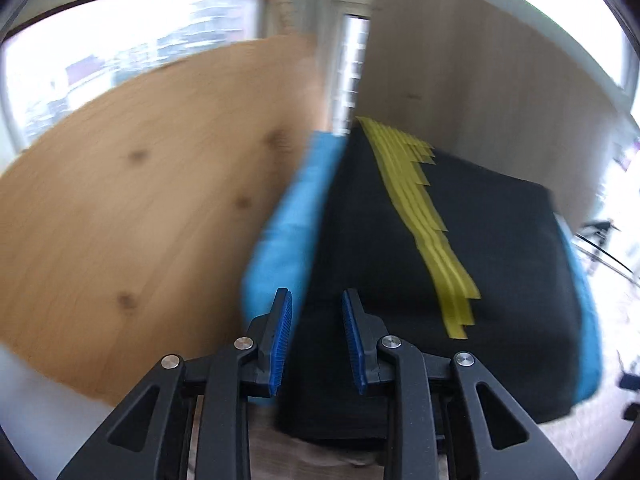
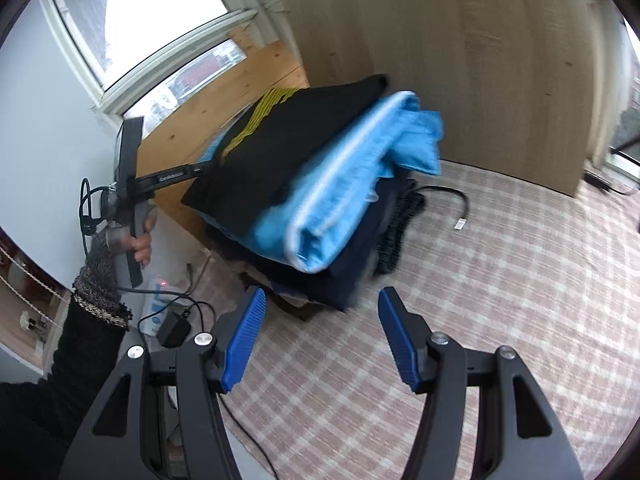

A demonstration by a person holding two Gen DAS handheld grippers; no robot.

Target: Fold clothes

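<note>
A stack of folded clothes stands on the checked cover. On top lies a black garment (image 1: 400, 264) (image 2: 256, 160) with yellow stripes (image 1: 424, 216). Under it is a light blue garment (image 1: 280, 236) (image 2: 344, 188), then dark navy pieces (image 2: 352, 268). My left gripper (image 1: 317, 294) is at the black garment's near edge, its blue pads apart with a gap between them and not pressing the cloth. The right wrist view shows it held by a hand (image 2: 140, 246) at the stack's left side. My right gripper (image 2: 322, 292) hangs open in front of the stack, with nothing between its fingers.
A wooden board (image 1: 120, 200) leans left of the stack, and a pale wood panel (image 2: 460, 60) stands behind it. The checked cover (image 2: 500, 320) spreads to the right. A black cable (image 2: 444, 192) lies beside the stack. A power strip and adapter (image 2: 172, 328) lie at the lower left.
</note>
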